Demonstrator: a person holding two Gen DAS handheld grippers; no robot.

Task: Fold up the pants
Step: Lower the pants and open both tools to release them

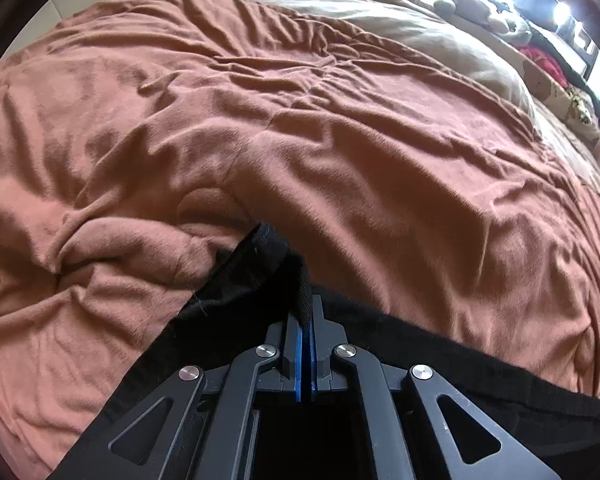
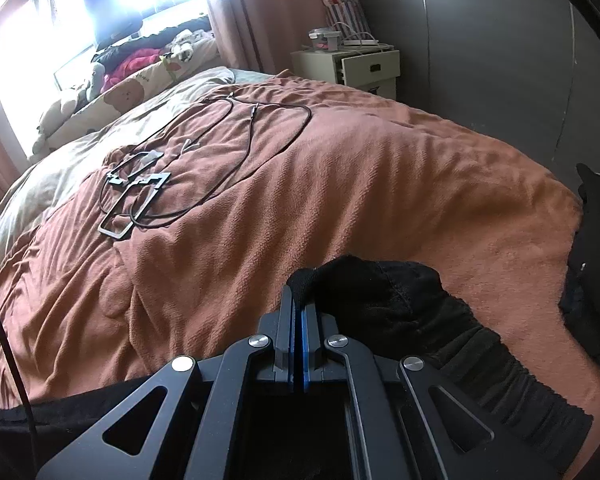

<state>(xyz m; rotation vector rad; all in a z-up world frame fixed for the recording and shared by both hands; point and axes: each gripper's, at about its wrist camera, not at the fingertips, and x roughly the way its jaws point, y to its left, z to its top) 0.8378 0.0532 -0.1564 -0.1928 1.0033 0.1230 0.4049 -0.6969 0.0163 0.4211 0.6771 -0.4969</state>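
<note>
A rumpled rust-brown blanket (image 1: 300, 120) covers the bed. One pair of black pants (image 1: 236, 280) lies along its near edge, under and just ahead of both tongs. The left tongs (image 1: 305, 312) pinch a hem; the right tongs (image 2: 299, 312) pinch a bunched fold beside the gathered waistband (image 2: 492, 364). A looped cable (image 2: 220, 152) lies well beyond.

1. Ahead of your jaws spreads a bed (image 2: 340, 184) under a rumpled brown blanket (image 1: 300, 128).
2. Beyond it, a bright window (image 2: 60, 20) glares between pink curtains (image 2: 236, 12).
3. Far right of your right jaws: a white nightstand (image 2: 352, 66) against a grey wall (image 2: 500, 60).
</note>
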